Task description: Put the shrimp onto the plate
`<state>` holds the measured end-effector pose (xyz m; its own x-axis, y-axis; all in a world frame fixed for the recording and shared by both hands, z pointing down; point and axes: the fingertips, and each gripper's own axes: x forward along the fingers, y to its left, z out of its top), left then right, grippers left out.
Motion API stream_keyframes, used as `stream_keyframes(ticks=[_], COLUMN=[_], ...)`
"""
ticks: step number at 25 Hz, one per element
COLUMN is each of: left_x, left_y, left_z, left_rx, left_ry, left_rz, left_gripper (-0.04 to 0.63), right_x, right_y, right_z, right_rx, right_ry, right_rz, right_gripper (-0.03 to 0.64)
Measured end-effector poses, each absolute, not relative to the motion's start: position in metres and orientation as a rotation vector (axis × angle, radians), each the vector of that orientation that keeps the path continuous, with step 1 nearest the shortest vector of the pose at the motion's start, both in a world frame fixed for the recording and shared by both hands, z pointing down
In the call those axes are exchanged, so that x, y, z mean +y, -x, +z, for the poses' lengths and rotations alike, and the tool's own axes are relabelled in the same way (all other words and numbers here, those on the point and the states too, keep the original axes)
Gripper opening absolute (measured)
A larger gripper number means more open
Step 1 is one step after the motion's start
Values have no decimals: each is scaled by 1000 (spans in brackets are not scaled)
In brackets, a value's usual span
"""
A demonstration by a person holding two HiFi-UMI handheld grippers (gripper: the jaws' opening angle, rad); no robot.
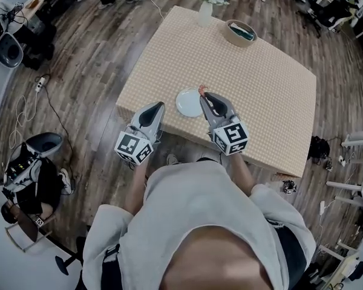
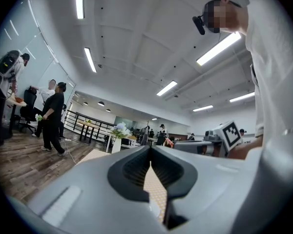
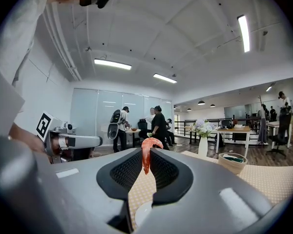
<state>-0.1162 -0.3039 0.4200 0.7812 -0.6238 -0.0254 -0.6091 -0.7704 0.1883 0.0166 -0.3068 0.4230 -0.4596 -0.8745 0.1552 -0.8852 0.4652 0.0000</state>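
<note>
I hold both tongs near level over the near edge of the surface point(image 1: 260, 89). My right tongs point(image 3: 146, 151) pinch the shrimp point(image 3: 145, 157), pink-orange and curled, by the right rim of the white plate point(image 1: 186, 103). My left tongs point(image 2: 150, 152) are closed and empty. Only the right gripper view shows the shrimp hanging between the tips.

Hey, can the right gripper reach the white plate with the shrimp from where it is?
Probably yes: the right gripper, jaws shut on the shrimp, is just beside the plate, with nothing on the table between them.
</note>
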Motion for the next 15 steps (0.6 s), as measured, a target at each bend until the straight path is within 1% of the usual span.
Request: stream_keyframes(ticks=[6, 15], left_x=[-304, -301], left_y=[83, 56], left_z=[421, 422], left_rx=[-1021, -1119], left_ry=[-2787, -2743], left_rz=[-115, -119], left_gripper=[9, 9], right_x=[-306, -314], right_y=[-52, -74], right_z=[426, 438], right_rx=[-2595, -2636], right_ry=[-1531, -1433], right_rz=[134, 182], right_gripper=[51, 51])
